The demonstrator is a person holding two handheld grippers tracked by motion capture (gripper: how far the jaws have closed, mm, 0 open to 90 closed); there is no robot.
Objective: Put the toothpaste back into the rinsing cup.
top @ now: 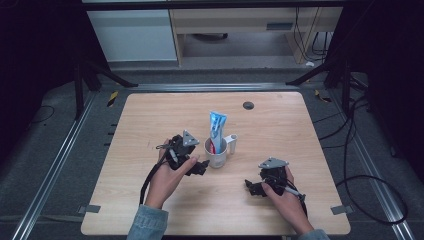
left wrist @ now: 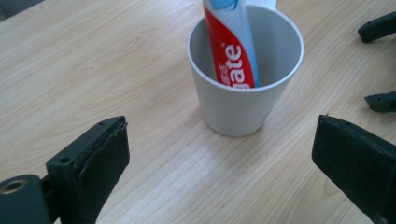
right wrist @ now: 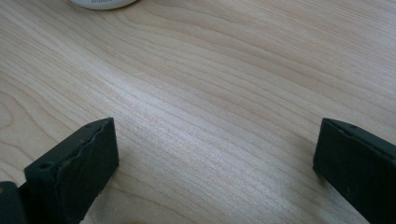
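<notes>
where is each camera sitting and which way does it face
High view: above the person's side of the table, looking forward and down; both forearms, hands, left tongs and right tongs show, flanking the cup holding the toothpaste tube.
Left gripper view: rides the left tongs, looking along their open jaws at the cup and tube.
Right gripper view: rides the right tongs, facing low over the tabletop; its open jaws show.
Shared: cup and tube appear in the high and left gripper views.
</notes>
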